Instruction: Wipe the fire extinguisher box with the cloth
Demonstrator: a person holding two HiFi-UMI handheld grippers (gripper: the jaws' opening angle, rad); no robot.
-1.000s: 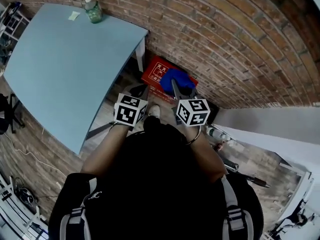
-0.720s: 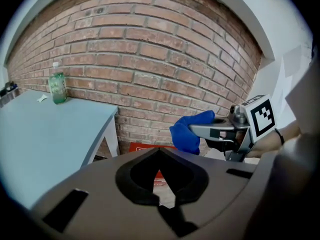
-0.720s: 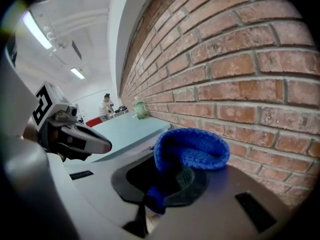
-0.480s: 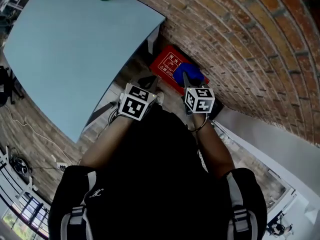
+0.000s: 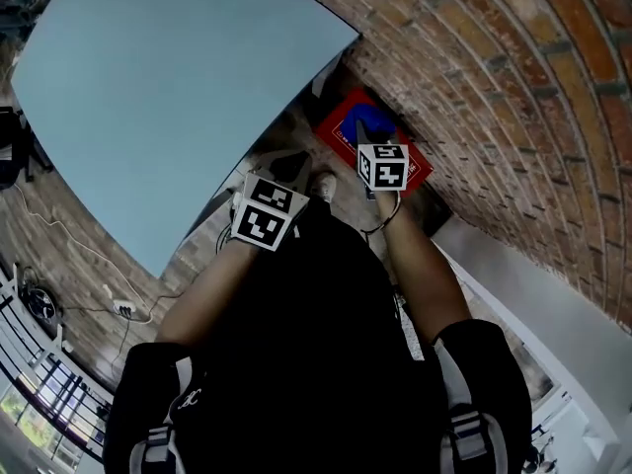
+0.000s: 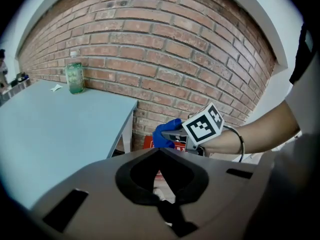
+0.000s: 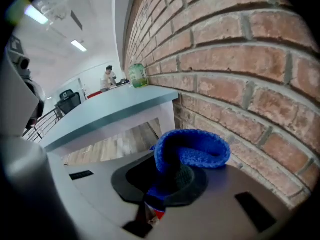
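The red fire extinguisher box point(image 5: 420, 168) sits on the floor against the brick wall, beside the table leg. My right gripper point(image 5: 371, 138) is shut on a blue cloth point(image 5: 373, 119) and holds it over the box's top, close to the wall. In the right gripper view the cloth point(image 7: 192, 151) curls out of the jaws, with brick right beside it. My left gripper point(image 5: 288, 166) hangs lower left of the box, off it. Its jaws meet at the tips with nothing between them point(image 6: 160, 150). The left gripper view also shows the cloth point(image 6: 166, 133) and a strip of the box point(image 6: 150, 143).
A light blue table point(image 5: 168, 87) stands left of the box, its corner near the wall. A green bottle point(image 6: 75, 77) stands on it at the wall. The brick wall point(image 5: 494, 77) runs close behind the box. A shoe point(image 5: 323, 186) is on the wooden floor near the box.
My right gripper has moved forward with the cloth, further over the box and closer to the wall. The head view has shifted. The left gripper has stayed about where it was.
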